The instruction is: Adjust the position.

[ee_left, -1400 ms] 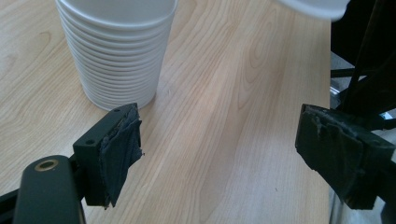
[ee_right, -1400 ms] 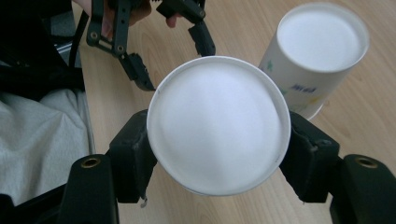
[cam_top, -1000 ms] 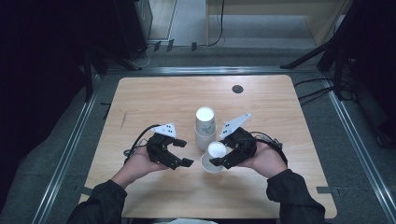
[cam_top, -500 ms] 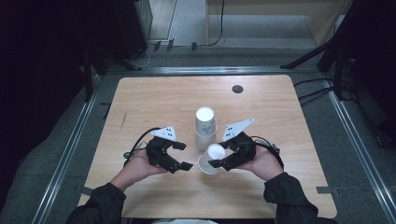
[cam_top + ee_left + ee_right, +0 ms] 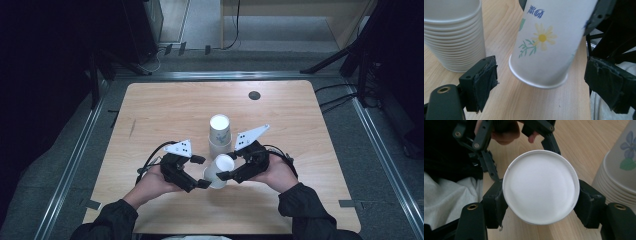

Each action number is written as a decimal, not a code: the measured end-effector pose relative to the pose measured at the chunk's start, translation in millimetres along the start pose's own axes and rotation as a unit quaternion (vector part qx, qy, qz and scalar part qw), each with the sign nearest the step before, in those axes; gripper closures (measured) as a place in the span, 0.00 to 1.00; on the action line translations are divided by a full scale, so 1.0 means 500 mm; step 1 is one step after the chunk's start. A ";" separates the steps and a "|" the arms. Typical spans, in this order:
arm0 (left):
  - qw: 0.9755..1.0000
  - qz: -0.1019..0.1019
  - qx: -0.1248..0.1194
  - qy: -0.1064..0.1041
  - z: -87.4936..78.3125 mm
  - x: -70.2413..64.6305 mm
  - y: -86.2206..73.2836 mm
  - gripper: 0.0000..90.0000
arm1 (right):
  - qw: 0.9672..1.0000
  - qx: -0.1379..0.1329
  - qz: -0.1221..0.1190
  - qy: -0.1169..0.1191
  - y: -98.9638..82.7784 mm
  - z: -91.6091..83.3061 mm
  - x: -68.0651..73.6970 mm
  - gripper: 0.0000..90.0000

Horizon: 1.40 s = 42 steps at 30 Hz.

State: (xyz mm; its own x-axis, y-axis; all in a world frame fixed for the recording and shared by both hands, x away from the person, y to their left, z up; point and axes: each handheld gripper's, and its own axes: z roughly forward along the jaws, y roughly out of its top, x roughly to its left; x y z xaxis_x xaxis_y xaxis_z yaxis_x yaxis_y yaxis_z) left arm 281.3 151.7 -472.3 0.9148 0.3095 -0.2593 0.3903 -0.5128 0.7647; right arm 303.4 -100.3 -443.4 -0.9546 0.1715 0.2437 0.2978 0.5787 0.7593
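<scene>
paper cup point(image 5: 219, 171): white, with a printed daisy and blue flowers on its wall; it was held upside down and tilted above the table, just in front of the stack, its base turned up toward the right gripper's camera point(image 5: 541, 186).
right gripper point(image 5: 226, 174): its two black jaws were clamped on the paper cup's wall near the base, one pad on either side, as the right gripper view showed; the hand point(image 5: 277, 172) came in from the lower right.
left gripper point(image 5: 201, 171): its jaws stood apart on either side of the cup's rim and had just been opening; in the left gripper view the rim point(image 5: 537, 79) hung between the two pads with a clear gap to each, so neither pad pressed on it.
left hand point(image 5: 150, 185): it held the gripper body from the lower left, a black cable looping behind it.
grey plates point(image 5: 179, 148): one three-cornered plate sat on top of each gripper, each marked with small dots.
cup stack point(image 5: 220, 135): nested paper cups of the same flowered print, standing upright, mouth up, on the table just beyond the held cup; many rims showed one over another in the left gripper view point(image 5: 454, 35).
wooden table point(image 5: 165, 110): light wood, bare around the stack.
dark round mark point(image 5: 254, 95): near the far right edge of the table, well apart from the cups.
</scene>
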 end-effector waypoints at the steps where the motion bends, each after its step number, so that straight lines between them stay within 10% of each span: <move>1: 1.000 0.000 0.000 -0.003 0.003 -0.001 0.000 0.13 | 1.000 -0.005 0.001 0.003 0.002 -0.001 0.002 0.38; 29: 0.999 0.022 -0.033 -0.007 -0.016 -0.011 0.004 0.28 | 0.999 -0.050 0.008 0.015 0.032 -0.001 0.017 0.26; 42: 0.999 0.033 0.038 0.007 -0.047 -0.002 0.005 0.28 | 0.999 -0.021 -0.025 -0.027 -0.023 -0.026 0.026 0.30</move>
State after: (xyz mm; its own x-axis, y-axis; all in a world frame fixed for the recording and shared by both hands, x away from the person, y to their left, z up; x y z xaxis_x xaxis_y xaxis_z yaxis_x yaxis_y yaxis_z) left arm 279.0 169.0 -456.3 0.9375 0.2834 -0.2021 0.3368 -0.5917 0.7324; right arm 287.8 -115.1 -441.0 -0.9671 0.1859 0.1734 0.2489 0.5538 0.7946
